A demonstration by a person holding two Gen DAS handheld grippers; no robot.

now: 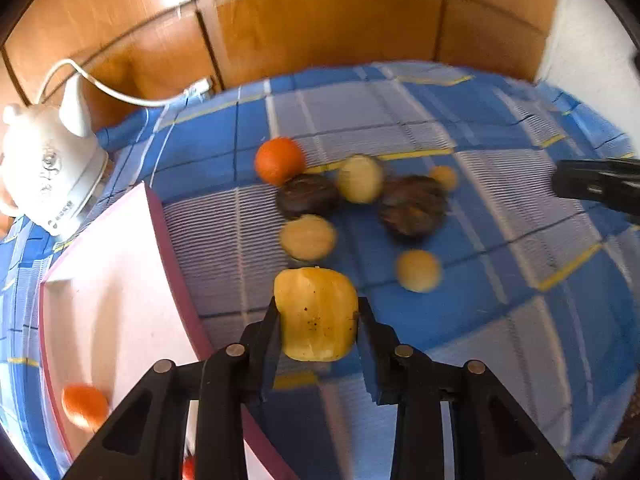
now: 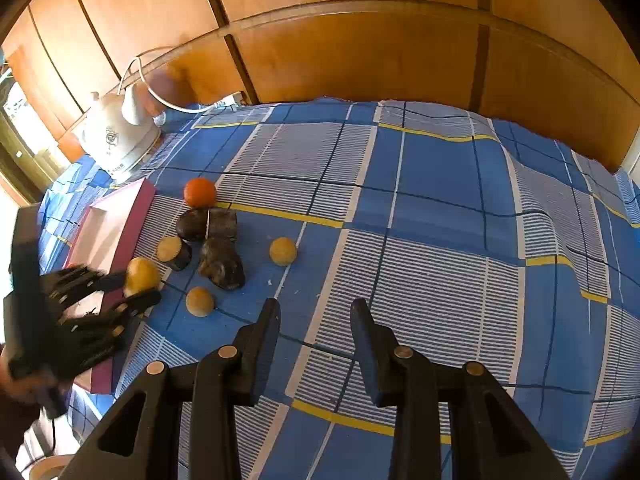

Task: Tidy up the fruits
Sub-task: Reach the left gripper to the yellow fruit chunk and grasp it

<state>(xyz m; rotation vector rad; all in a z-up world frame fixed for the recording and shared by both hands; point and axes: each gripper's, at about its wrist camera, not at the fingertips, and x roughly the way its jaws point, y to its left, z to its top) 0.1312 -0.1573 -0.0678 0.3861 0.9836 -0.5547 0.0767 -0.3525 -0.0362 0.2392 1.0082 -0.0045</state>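
Left gripper [image 1: 318, 312] clamped across a yellow fruit [image 1: 316, 314], pads on both flanks, just above the blue checked cloth [image 1: 500, 280] beside the pink tray's [image 1: 120, 264] maroon rim; right gripper [image 2: 315, 312] narrowly parted over bare cloth, holding nothing. Risk of the round, smooth-looking fruit squirting out of the flat pads on the swing to the tray, or of clipping the raised rim and knocking the fruit loose. Inside the tray, one orange [image 1: 85, 406] near its close end; outside on the cloth, another orange [image 1: 279, 160], dark fruits [image 1: 306, 195] and pale round ones [image 1: 418, 271].
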